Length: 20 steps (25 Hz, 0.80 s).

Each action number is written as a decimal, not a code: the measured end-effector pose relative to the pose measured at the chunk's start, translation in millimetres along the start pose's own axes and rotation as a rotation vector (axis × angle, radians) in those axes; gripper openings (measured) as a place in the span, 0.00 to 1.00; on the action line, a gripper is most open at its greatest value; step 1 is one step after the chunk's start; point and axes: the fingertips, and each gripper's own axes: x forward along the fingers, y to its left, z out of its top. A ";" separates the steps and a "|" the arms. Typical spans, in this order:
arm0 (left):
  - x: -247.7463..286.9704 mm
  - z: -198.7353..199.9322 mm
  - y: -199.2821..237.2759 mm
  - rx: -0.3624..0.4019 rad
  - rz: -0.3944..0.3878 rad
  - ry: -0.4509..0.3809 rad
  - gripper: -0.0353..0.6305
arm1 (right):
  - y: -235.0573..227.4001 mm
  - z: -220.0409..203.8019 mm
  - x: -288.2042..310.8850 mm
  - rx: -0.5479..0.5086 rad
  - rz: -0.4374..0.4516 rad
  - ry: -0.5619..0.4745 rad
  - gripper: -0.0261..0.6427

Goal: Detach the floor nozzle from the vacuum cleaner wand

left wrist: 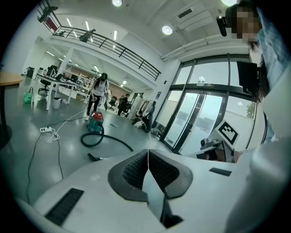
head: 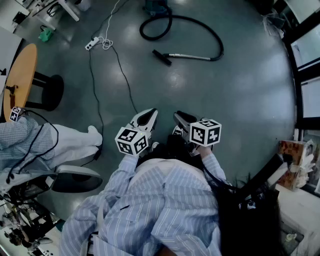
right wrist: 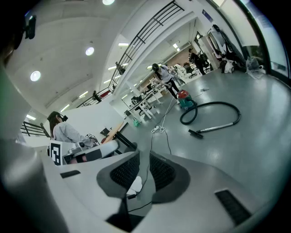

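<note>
Left gripper (head: 148,115): jaws pressed together, nothing between them; its own view shows the pads (left wrist: 136,169) meeting in a thin line. Right gripper (head: 178,117): jaws a narrow slit apart, not pinching anything. Only floor, a bit of cable and a white shoe show through the gap in the right gripper view (right wrist: 144,159).

Both are held close in front of the person's chest, side by side, angled slightly down at the floor ahead.

The vacuum lies on the grey floor well apart from both grippers. The floor nozzle (head: 161,56) is a small black piece sitting at the end of the metal wand (head: 191,56), and looks joined to it. The wand lies flat and runs right into the black hose (head: 202,26), which arcs back and coils near the vacuum body (head: 156,5) at the top edge. The same layout shows in the other views: nozzle (left wrist: 93,157) (right wrist: 196,134), wand (right wrist: 220,127), body (left wrist: 96,123).

Left of the vacuum is a white power strip (head: 92,43), with its cable (head: 125,80) trailing down toward the person. A round wooden table (head: 20,75) is at far left, with a seated person (head: 55,142) just below it.
</note>
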 end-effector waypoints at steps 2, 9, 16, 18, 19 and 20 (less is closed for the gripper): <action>-12.3 -0.8 2.6 0.002 0.000 -0.001 0.06 | 8.8 -5.2 1.5 0.004 -0.006 -0.004 0.15; -38.3 -3.3 8.8 -0.003 0.001 -0.017 0.06 | 26.9 -17.2 4.1 -0.003 -0.021 -0.005 0.15; -40.2 -5.9 7.2 -0.006 -0.004 -0.023 0.06 | 29.0 -23.0 1.7 -0.007 -0.030 -0.005 0.15; -38.0 -7.0 6.0 -0.008 -0.005 -0.023 0.06 | 27.5 -22.0 0.5 -0.005 -0.025 -0.010 0.15; -36.5 -7.4 5.3 -0.008 -0.005 -0.022 0.06 | 26.8 -20.8 -0.1 -0.002 -0.022 -0.014 0.15; -34.9 -7.8 4.7 -0.009 -0.005 -0.021 0.06 | 25.9 -19.6 -0.7 0.000 -0.018 -0.017 0.15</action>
